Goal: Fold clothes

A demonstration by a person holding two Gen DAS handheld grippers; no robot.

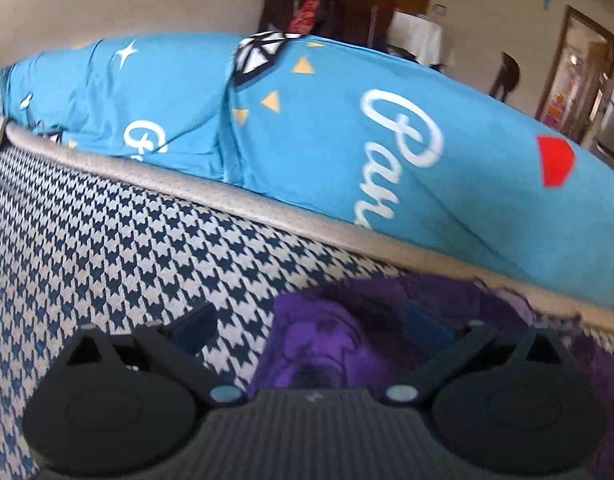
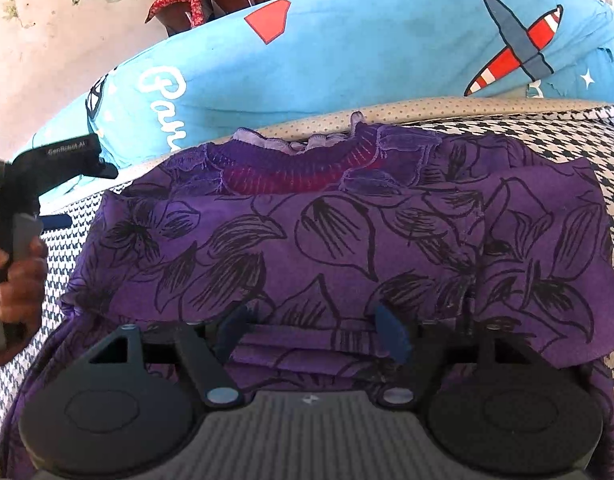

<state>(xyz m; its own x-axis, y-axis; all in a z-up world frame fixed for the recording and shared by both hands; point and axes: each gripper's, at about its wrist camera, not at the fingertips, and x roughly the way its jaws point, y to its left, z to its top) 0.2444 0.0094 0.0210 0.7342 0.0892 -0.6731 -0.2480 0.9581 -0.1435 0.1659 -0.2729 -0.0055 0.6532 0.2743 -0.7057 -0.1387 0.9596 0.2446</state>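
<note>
One purple floral garment [image 2: 339, 236], one blue printed pillow [image 2: 347, 56] and two hand-held grippers, left [image 1: 311, 328] and right [image 2: 313, 330], on one houndstooth-covered bed [image 1: 107, 260].

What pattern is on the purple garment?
Black outlined flowers and leaves on the purple garment; clearest from the right wrist.

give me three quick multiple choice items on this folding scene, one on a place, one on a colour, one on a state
1. Where does the purple floral garment lie?
A. on the houndstooth bed cover
B. on a chair
C. on the floor

2. What colour is the pillow behind the garment?
A. yellow
B. blue
C. grey

3. How do the right gripper fingers stand?
A. apart, at the garment's near edge
B. shut on a pillow
C. out of view

Key: 1 A, the checked cover shows on both sides of the garment. 2 B, blue cloth with white script and a red-striped plane. 3 A, a gap with purple fabric shows between the blue pads.
</note>
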